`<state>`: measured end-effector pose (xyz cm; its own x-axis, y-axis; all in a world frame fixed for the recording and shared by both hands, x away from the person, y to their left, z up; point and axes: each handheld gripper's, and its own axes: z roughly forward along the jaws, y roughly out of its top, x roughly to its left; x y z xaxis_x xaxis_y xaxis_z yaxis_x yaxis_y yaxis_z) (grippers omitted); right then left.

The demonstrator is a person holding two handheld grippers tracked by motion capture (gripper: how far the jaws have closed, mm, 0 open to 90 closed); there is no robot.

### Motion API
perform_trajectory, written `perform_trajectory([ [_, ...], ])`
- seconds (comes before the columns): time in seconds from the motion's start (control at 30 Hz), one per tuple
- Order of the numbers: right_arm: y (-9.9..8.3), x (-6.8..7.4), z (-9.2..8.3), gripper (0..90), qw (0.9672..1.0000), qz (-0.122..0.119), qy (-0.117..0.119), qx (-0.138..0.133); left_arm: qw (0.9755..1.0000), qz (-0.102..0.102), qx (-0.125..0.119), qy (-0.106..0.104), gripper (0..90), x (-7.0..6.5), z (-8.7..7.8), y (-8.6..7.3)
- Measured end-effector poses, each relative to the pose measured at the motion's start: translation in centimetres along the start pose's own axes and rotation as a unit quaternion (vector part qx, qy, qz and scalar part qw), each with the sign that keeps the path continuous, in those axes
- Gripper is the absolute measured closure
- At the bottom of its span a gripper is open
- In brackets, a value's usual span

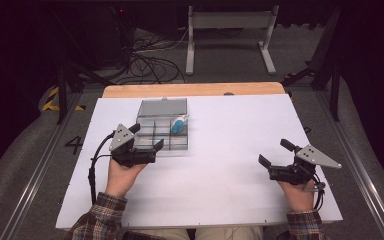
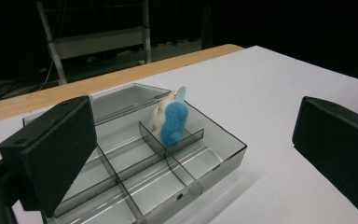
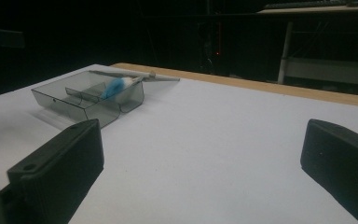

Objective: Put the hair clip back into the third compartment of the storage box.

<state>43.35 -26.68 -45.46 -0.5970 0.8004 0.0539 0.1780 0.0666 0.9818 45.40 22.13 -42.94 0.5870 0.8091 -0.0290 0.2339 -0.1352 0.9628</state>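
Here one divided box (image 1: 161,131) holds one blue-and-white toy (image 1: 179,124).

The person wore plaid flannel sleeves (image 1: 105,207) in brown, green and red. Each hand carried a black two-jaw gripper: the left gripper (image 1: 146,137) and the right gripper (image 1: 276,153) had a grey three-cornered plate with small dark screws and a black trailing cable.
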Motion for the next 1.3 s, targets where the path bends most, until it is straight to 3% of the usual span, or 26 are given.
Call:
perform_trajectory([
  [0.53, -0.1, 0.0, 0.0, 0.0, 1.0000, -0.008, 0.001, -0.005, 0.9998, 0.010, -0.014, -0.007, 0.4, -0.5, -2.0, -0.7],
  [0.93, -0.2, 0.0, 0.0, 0.0, 0.9999, -0.011, 0.002, -0.008, 0.9994, 0.023, -0.027, 0.001, 0.4, -0.3, -3.5, -1.7],
  [1.3, -0.2, 0.0, -0.2, 0.0, 0.9998, -0.017, -0.003, -0.011, 0.9992, 0.016, -0.037, 0.006, 0.4, 0.1, -4.6, -2.8],
])
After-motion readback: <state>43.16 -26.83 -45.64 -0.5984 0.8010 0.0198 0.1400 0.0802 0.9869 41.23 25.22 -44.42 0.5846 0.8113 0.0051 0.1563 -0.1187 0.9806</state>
